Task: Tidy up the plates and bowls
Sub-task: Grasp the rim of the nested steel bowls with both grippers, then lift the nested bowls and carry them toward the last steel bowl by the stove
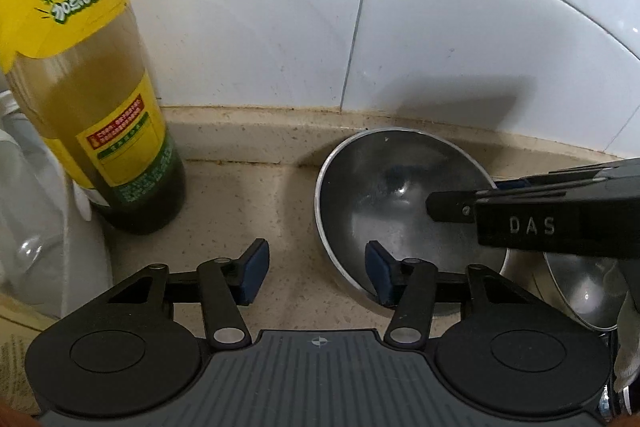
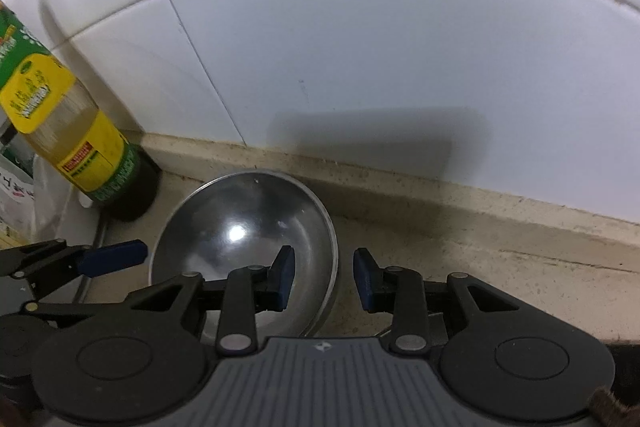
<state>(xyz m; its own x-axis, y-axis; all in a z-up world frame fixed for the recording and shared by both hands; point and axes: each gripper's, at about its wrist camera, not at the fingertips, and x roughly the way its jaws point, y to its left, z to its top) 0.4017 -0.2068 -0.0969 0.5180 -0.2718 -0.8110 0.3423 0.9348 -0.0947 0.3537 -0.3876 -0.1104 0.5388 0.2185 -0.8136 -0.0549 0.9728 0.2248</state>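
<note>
A steel bowl (image 1: 384,195) (image 2: 240,227) sits on the beige counter close to the tiled wall. In the right wrist view my right gripper (image 2: 324,277) straddles the bowl's right rim with narrow jaws, one pad inside and one outside, shut on it. Seen from the left wrist, the right gripper (image 1: 464,195) comes in from the right across that rim. My left gripper (image 1: 316,273) is open over the bowl's near left rim. Its right pad is inside the bowl and its left pad is over the counter, neither one pressing. A blue left finger (image 2: 116,255) shows beside the bowl.
A tall oil bottle (image 1: 92,75) (image 2: 80,147) with a yellow and green label stands left of the bowl. A white container (image 1: 40,187) lies at the far left. A second steel bowl (image 1: 580,291) sits under the right gripper. A raised counter ledge (image 2: 480,203) runs along the wall.
</note>
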